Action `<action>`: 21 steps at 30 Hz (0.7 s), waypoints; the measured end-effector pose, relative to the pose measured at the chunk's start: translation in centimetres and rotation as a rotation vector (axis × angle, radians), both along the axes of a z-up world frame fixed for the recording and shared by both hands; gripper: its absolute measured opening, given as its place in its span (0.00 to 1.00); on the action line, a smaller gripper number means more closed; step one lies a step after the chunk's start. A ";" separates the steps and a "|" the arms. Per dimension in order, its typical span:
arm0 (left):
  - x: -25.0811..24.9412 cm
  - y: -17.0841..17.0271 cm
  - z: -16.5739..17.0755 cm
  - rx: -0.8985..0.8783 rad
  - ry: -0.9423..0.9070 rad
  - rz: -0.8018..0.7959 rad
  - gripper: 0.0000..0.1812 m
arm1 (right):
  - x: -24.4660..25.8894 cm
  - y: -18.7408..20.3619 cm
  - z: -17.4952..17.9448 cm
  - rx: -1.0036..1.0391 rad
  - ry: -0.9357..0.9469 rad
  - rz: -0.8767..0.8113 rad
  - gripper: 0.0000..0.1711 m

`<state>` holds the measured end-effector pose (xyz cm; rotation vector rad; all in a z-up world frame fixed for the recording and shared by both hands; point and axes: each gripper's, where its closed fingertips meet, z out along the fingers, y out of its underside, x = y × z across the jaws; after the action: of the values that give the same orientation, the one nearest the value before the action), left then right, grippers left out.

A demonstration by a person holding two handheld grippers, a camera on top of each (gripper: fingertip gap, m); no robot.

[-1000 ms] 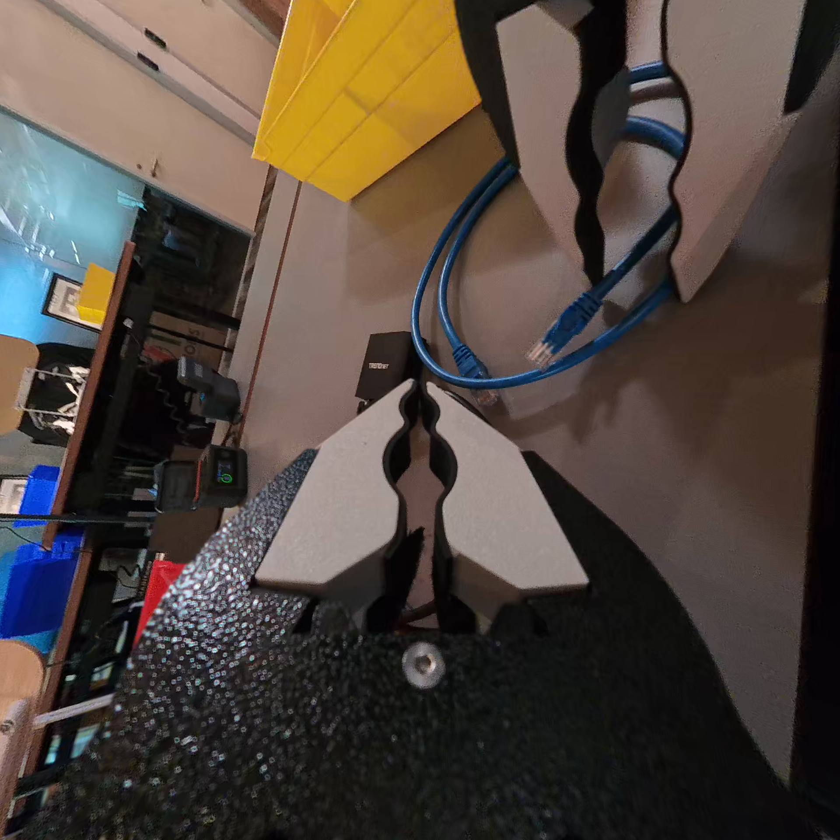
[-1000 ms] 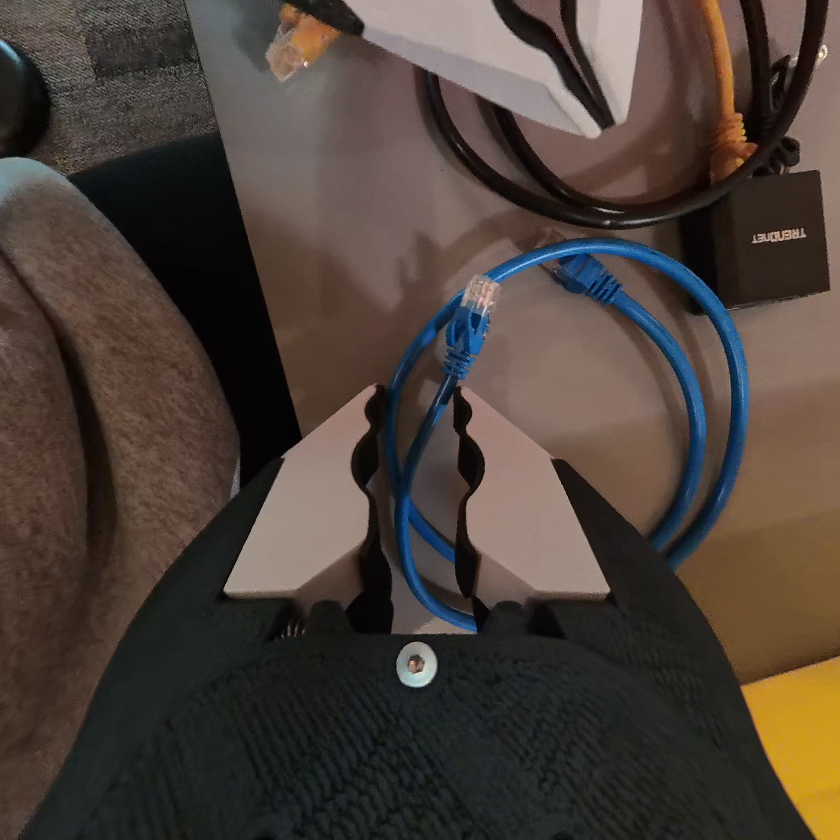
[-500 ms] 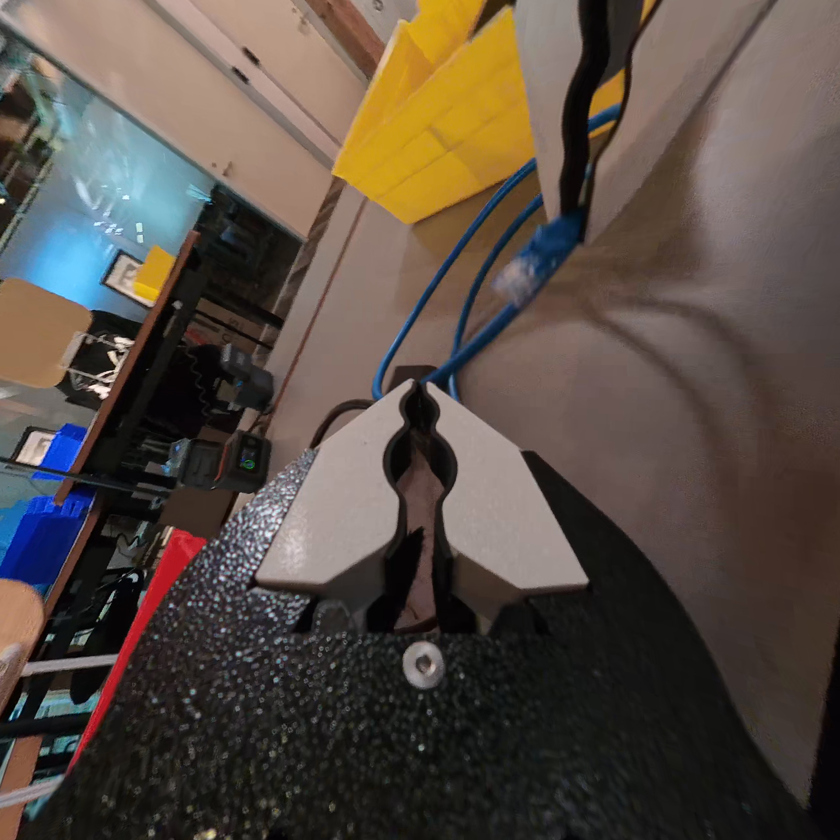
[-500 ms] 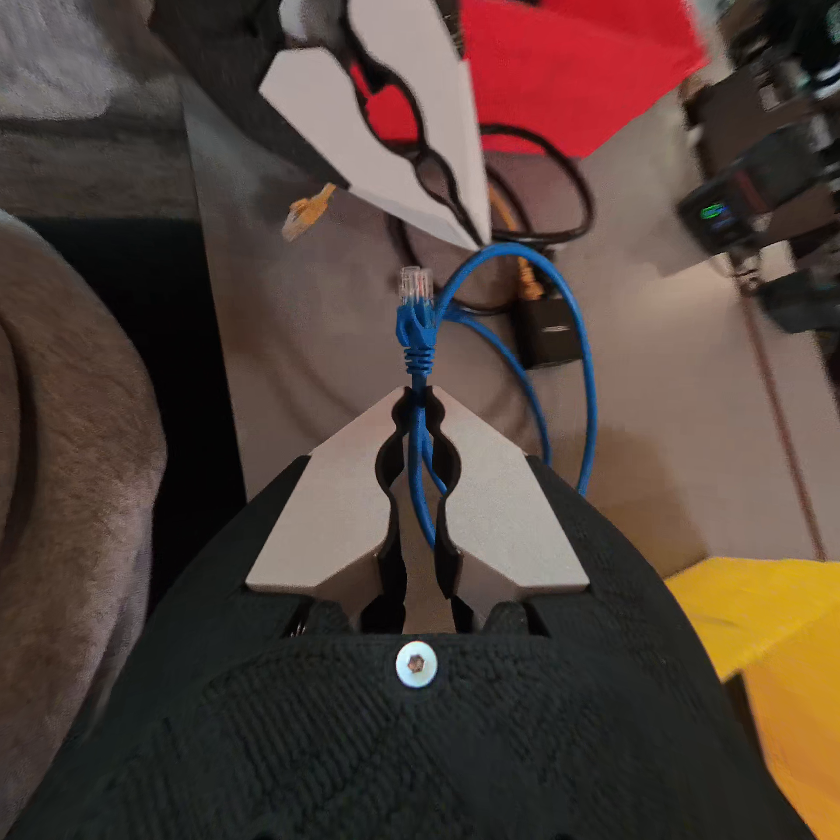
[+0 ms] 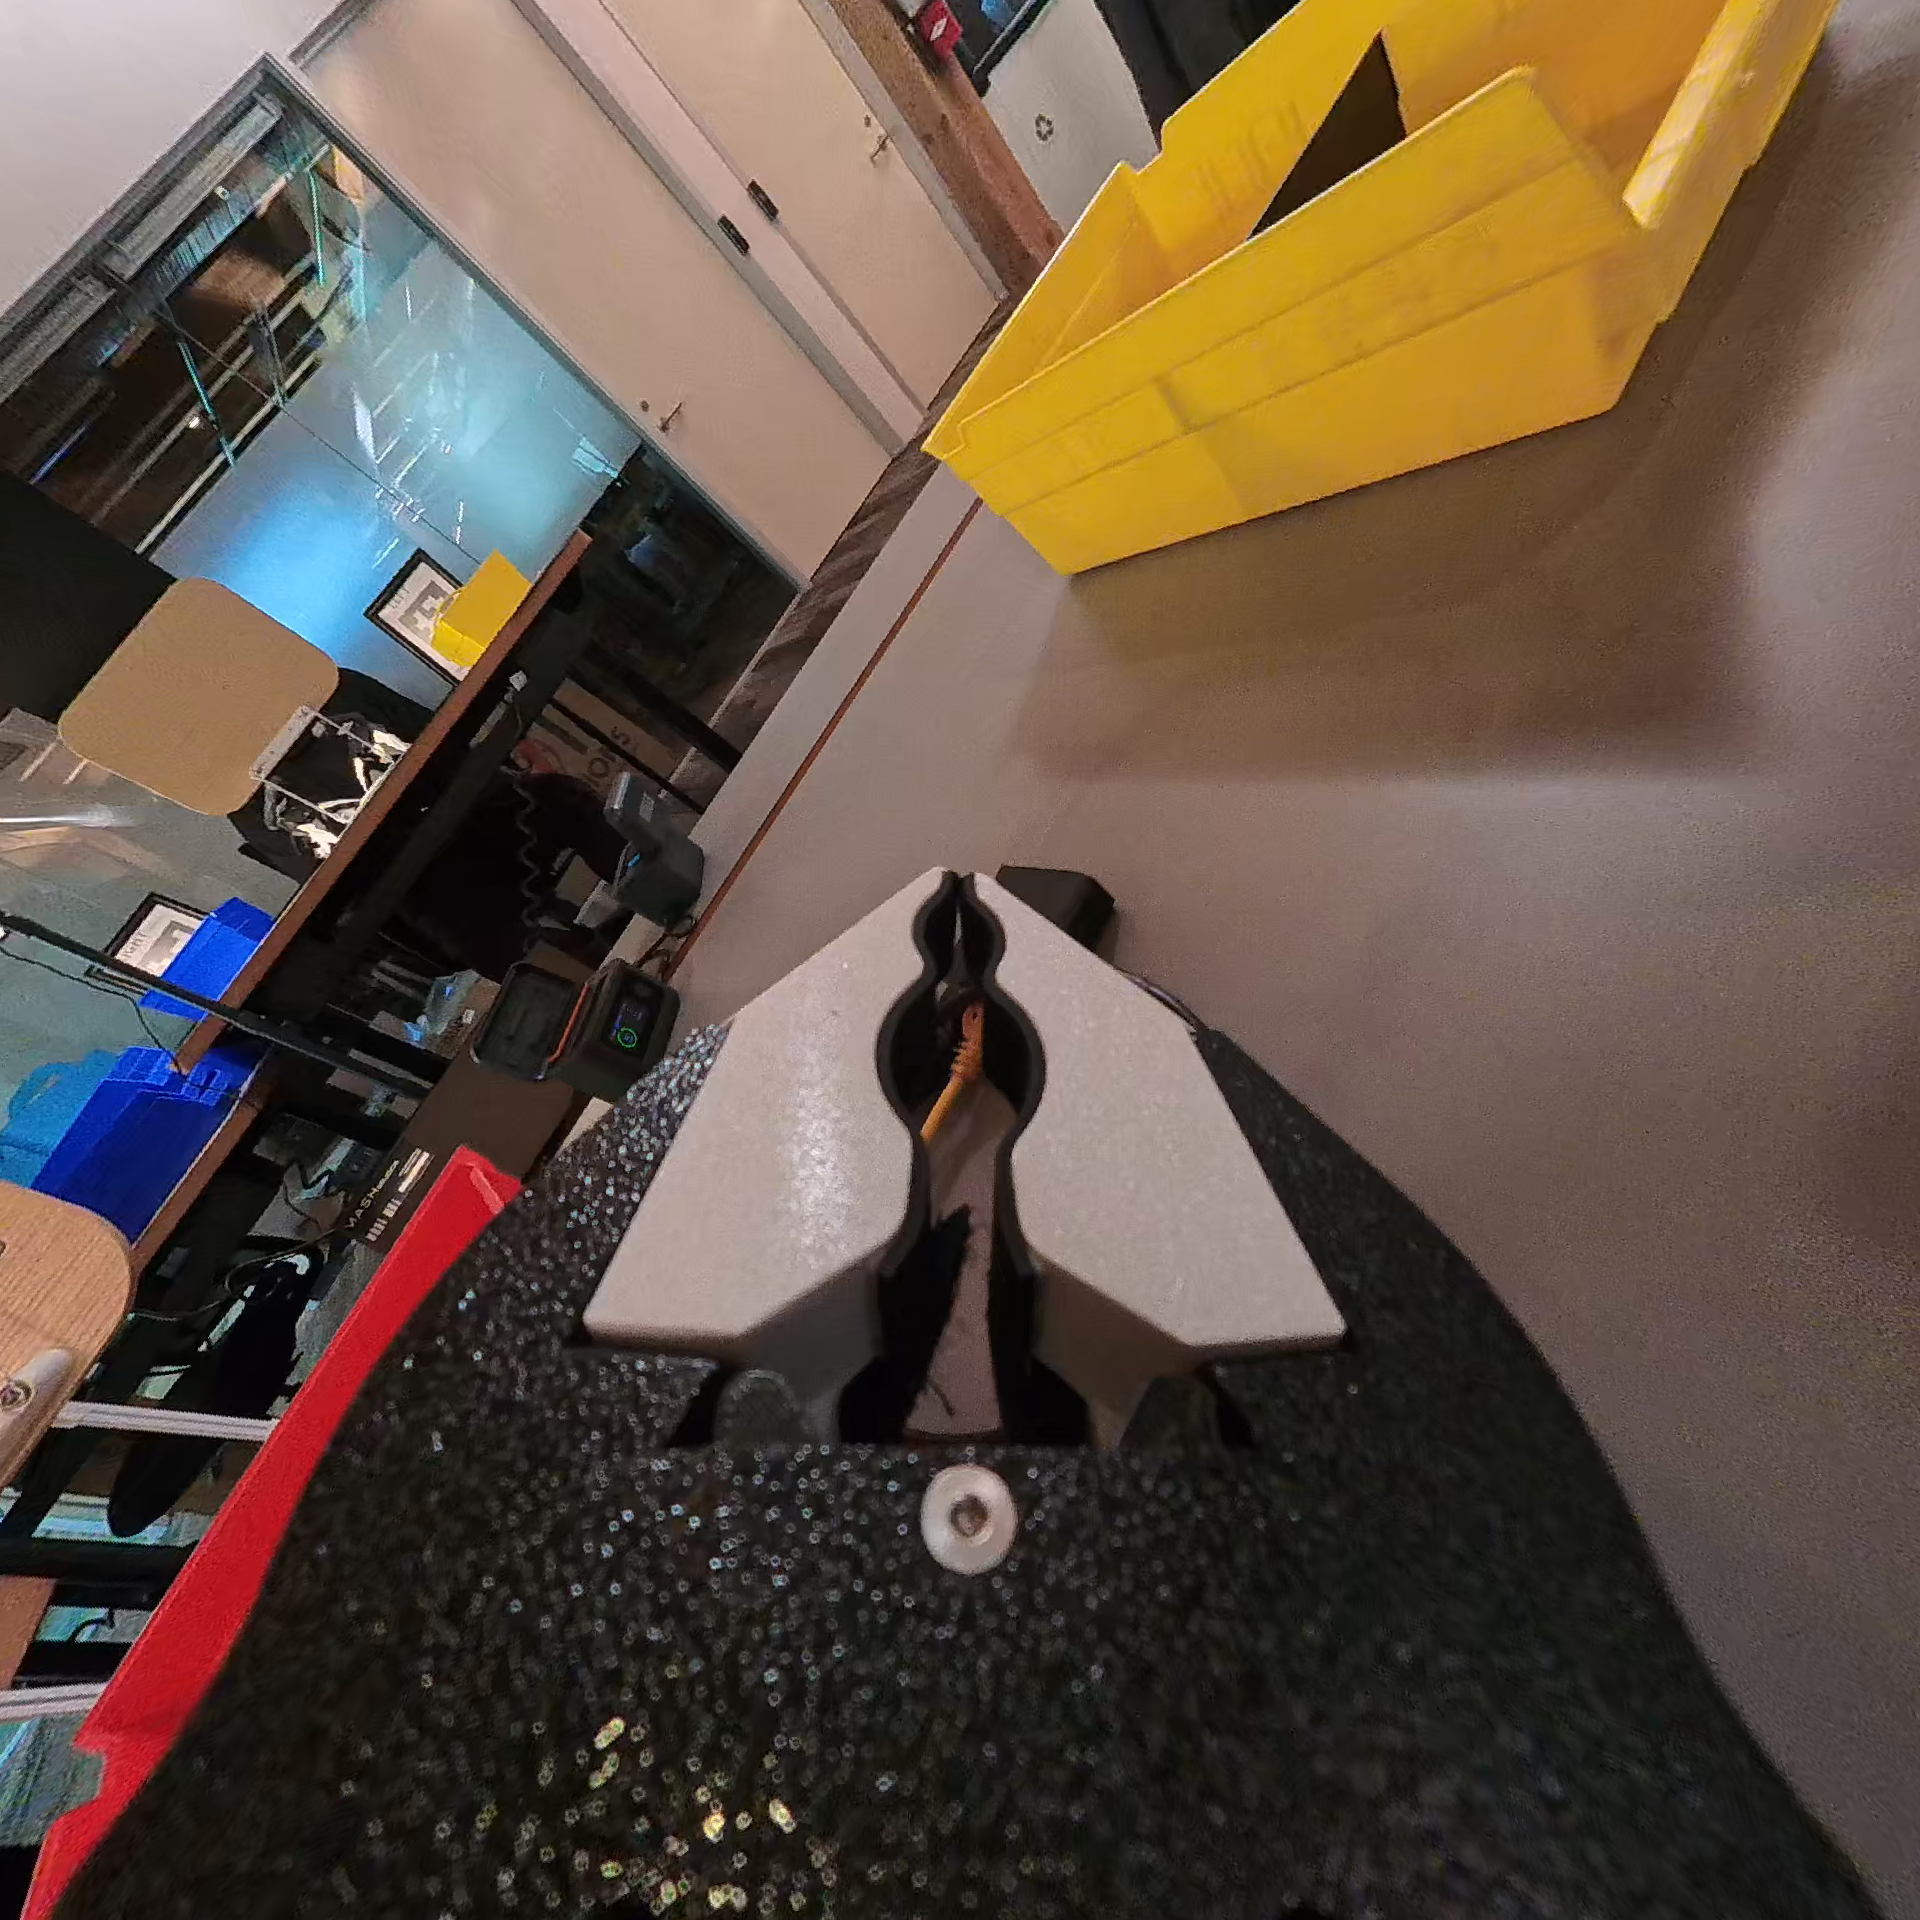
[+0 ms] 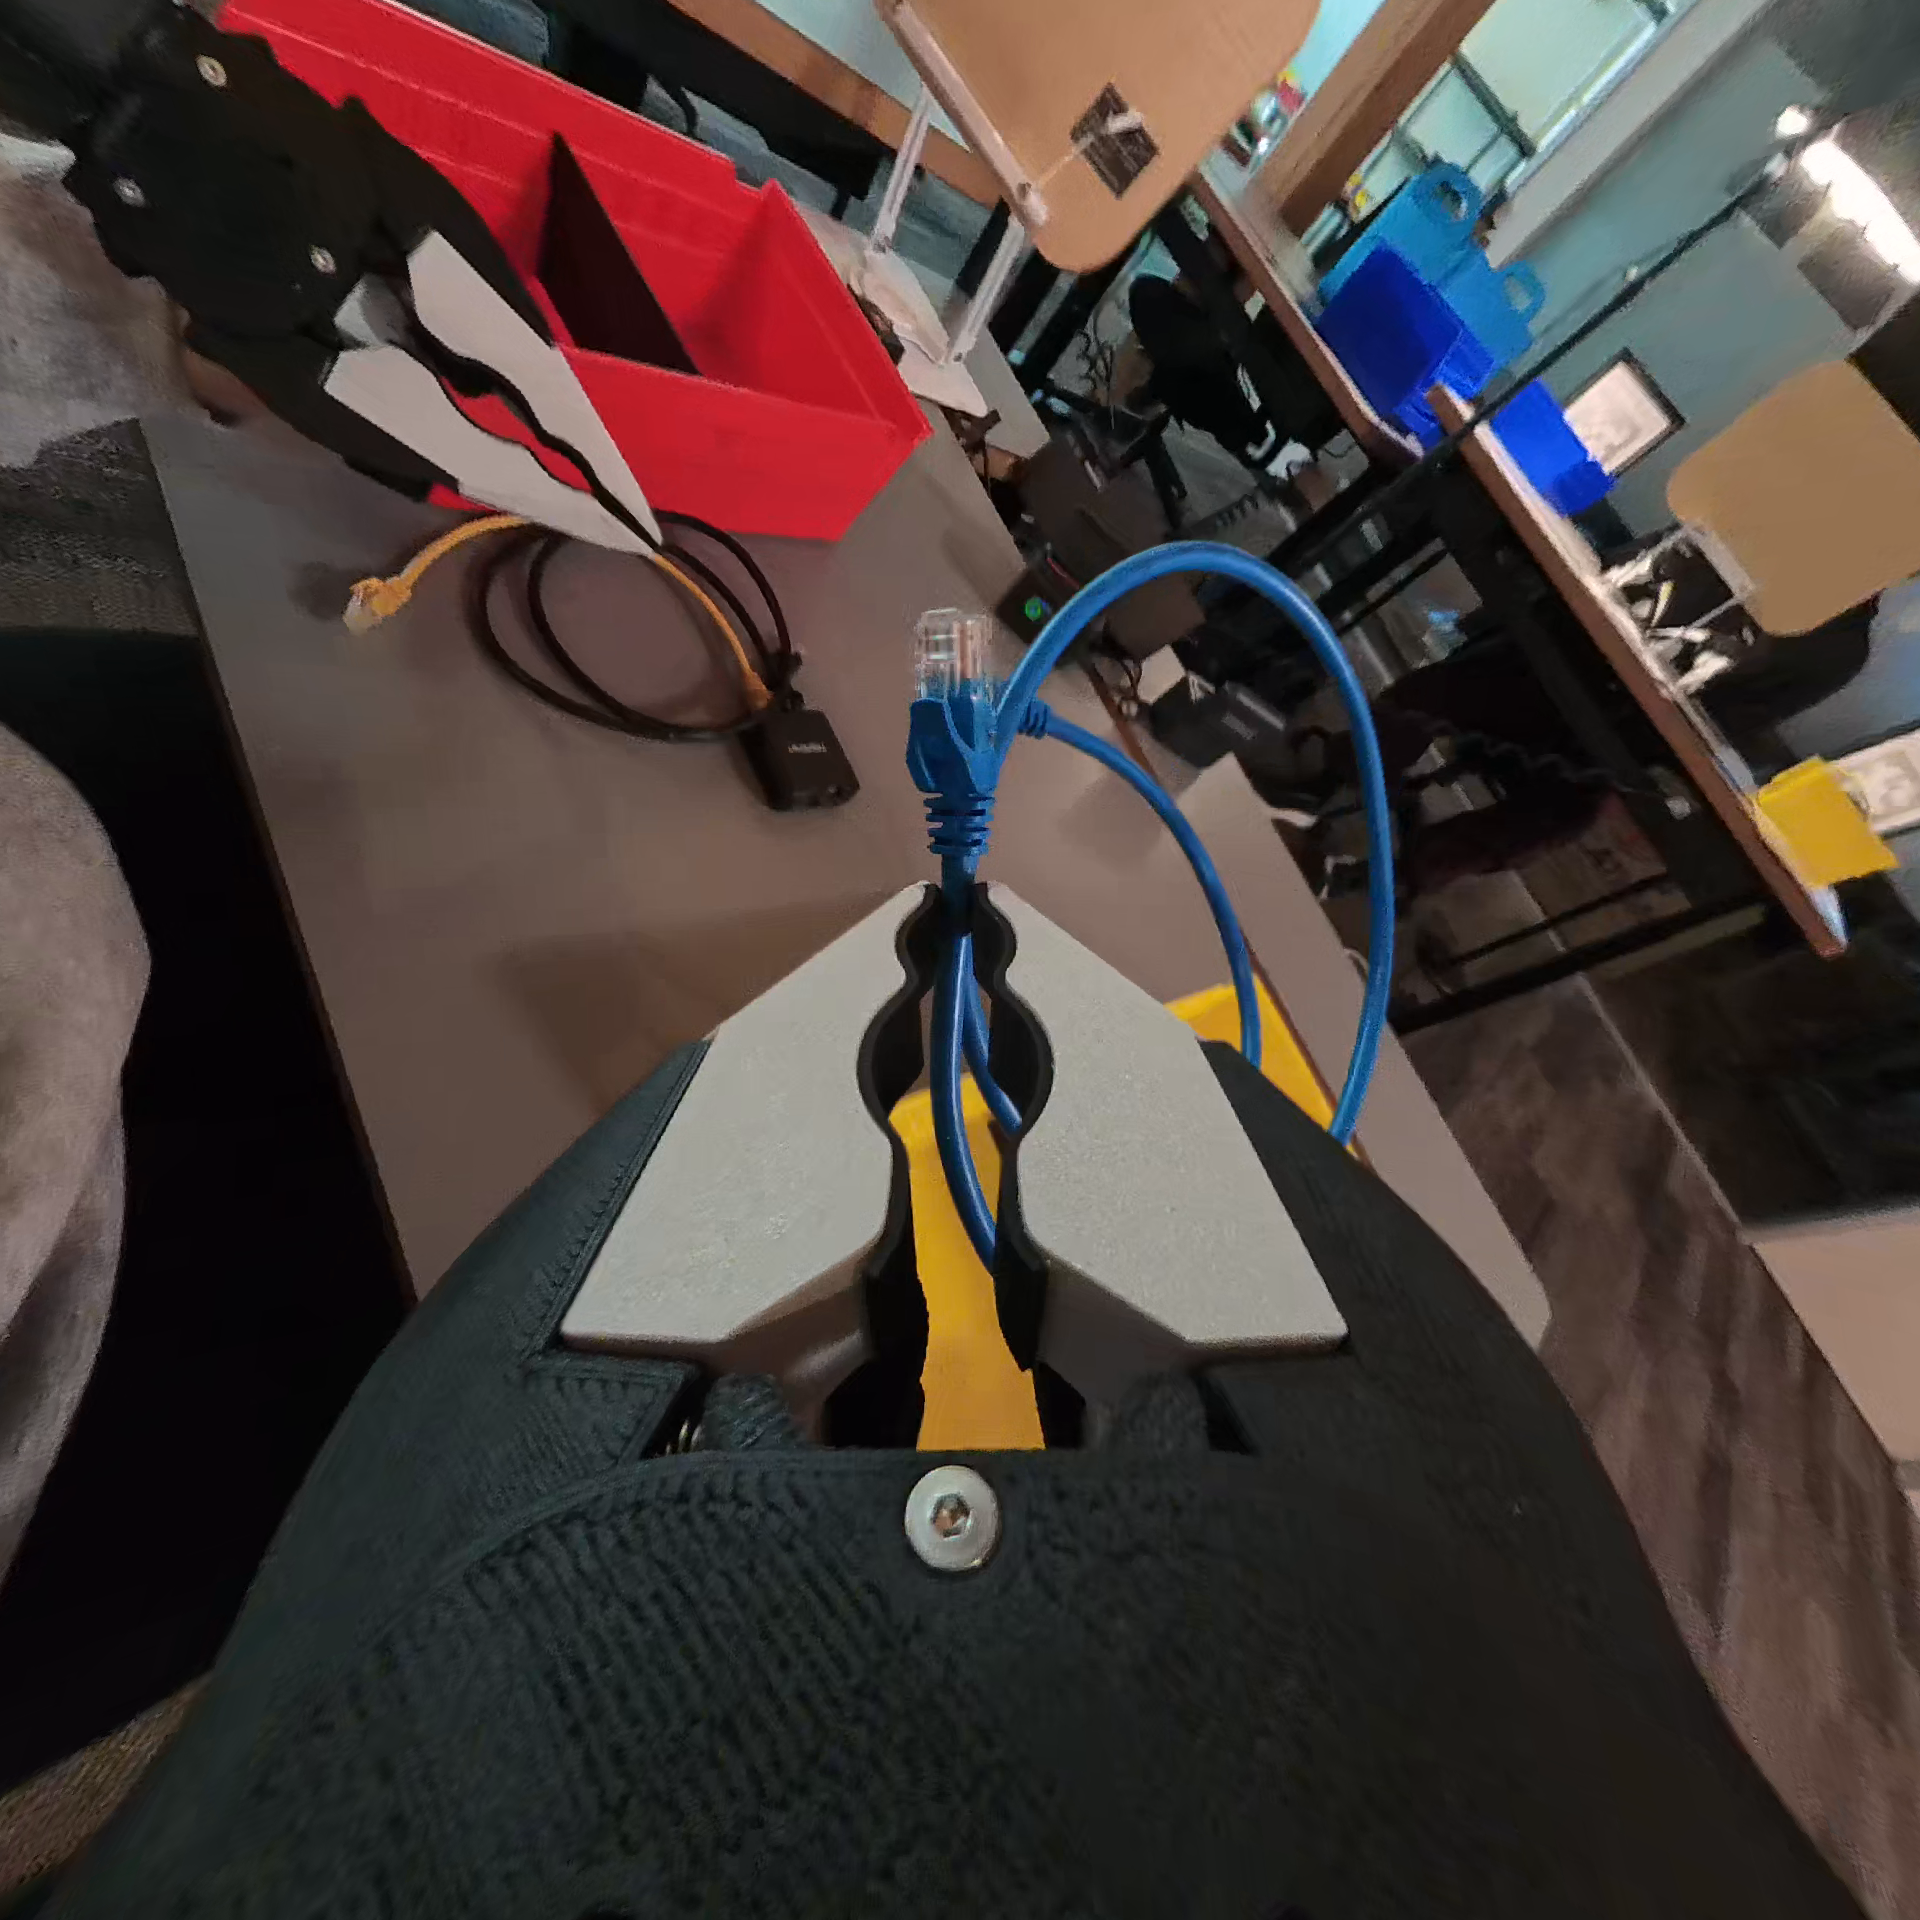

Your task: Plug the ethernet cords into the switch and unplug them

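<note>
One blue ethernet cord (image 6: 951, 748), upright, plug up, right gripper (image 6: 961, 896) clamping it

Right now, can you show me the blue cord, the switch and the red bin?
blue cord (image 6: 951, 743): right wrist view, on the blue boot behind its clear plug.
switch (image 6: 805, 764): right wrist view, on its black top.
red bin (image 6: 727, 410): right wrist view, on its side wall.

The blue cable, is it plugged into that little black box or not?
Not plugged in. The blue cable's clear plug points up in the air, pinched by the right gripper, well apart from the black switch on the table.
</note>
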<state>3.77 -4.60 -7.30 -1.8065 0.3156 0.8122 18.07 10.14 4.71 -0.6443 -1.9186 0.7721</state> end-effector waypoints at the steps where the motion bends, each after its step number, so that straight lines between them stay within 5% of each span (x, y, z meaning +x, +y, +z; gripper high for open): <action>1: 0.1 0.0 0.0 -0.003 0.001 -0.002 0.00 | 0.6 0.9 0.0 -0.008 -0.015 -0.011 0.02; 12: 0.2 0.1 -0.6 -0.031 0.006 -0.010 0.00 | 3.9 8.4 -3.9 -0.053 -0.225 -0.181 0.02; 21: 0.5 0.3 -1.2 -0.067 0.019 -0.019 0.00 | 3.7 9.8 -10.7 -0.006 -0.511 -0.218 0.02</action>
<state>4.27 -4.26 -8.52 -1.8565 0.3761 0.8147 21.76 19.92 -5.97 -1.1164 -2.2487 0.5040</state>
